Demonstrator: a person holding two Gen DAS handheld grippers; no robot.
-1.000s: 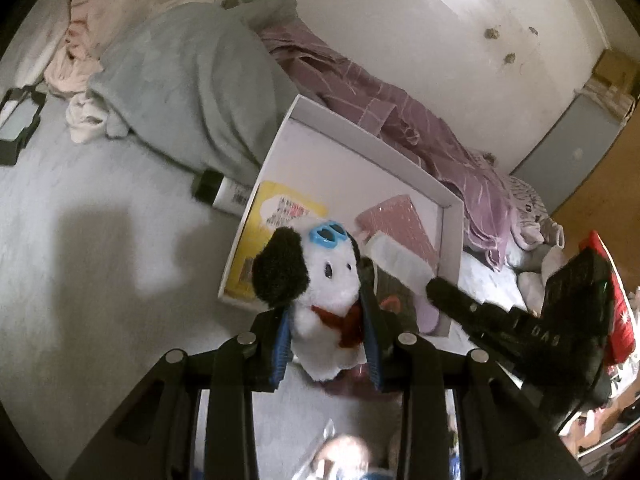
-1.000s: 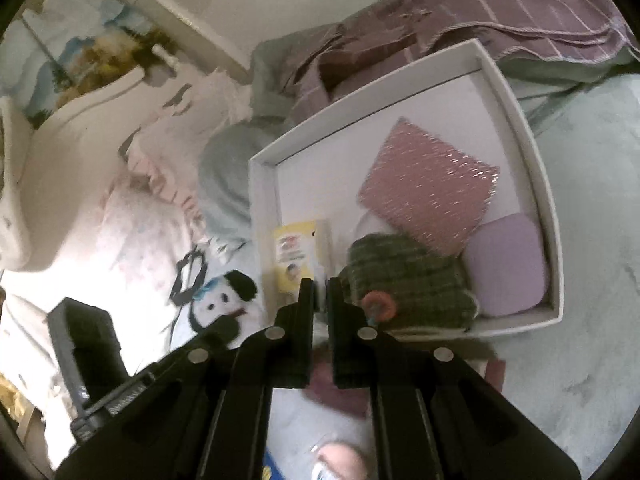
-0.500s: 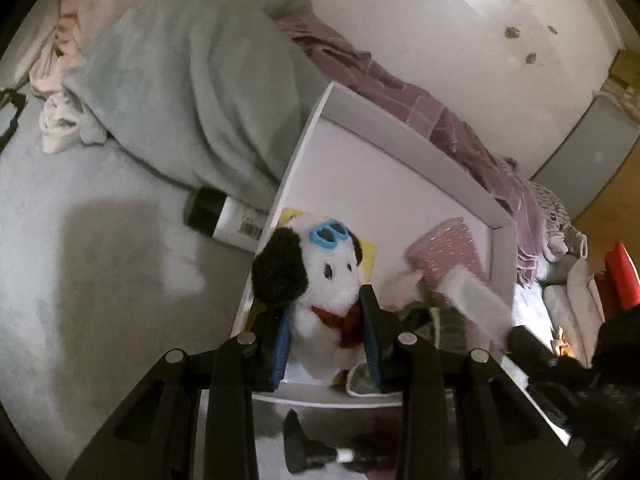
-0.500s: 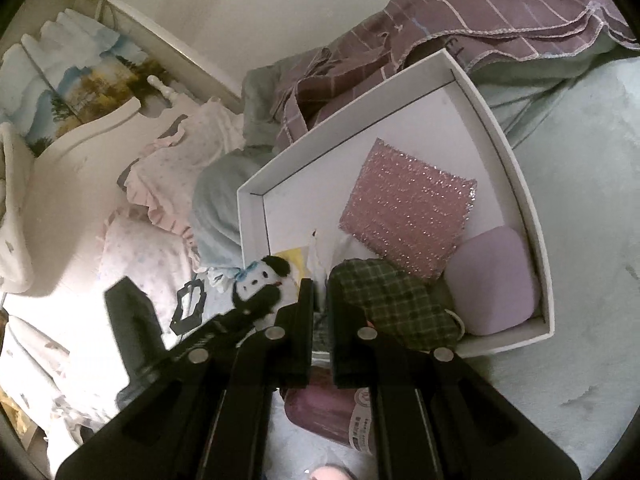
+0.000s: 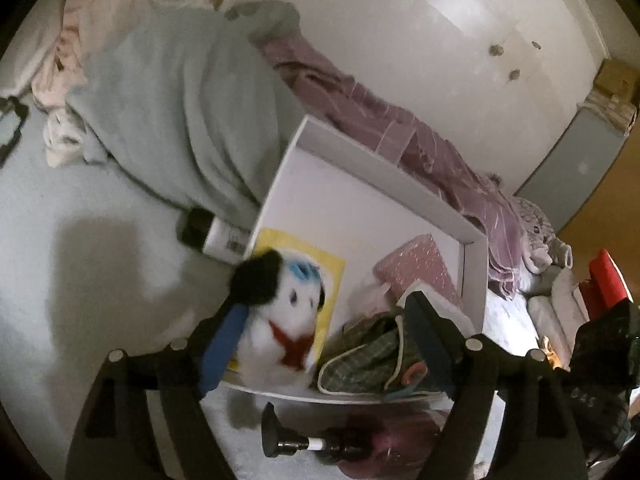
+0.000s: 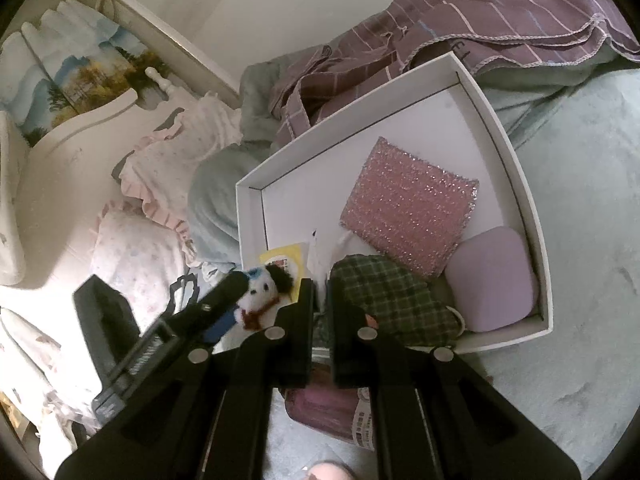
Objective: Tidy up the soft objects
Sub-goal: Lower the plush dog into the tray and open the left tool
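Bedroom, pale carpet; white box on it. Left claw opening around plush dog; right claw closed, empty.

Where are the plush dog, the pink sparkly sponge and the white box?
plush dog (image 5: 294, 320), left wrist view, on its white chest.
pink sparkly sponge (image 6: 408, 204), right wrist view, on its middle.
white box (image 6: 516, 184), right wrist view, on its right wall.

Faint raised letters "DAS" on black plastic gripper body, right of shallow white cardboard box. Barcodes, unreadable, on white tube with black cap and dark purple bottle.
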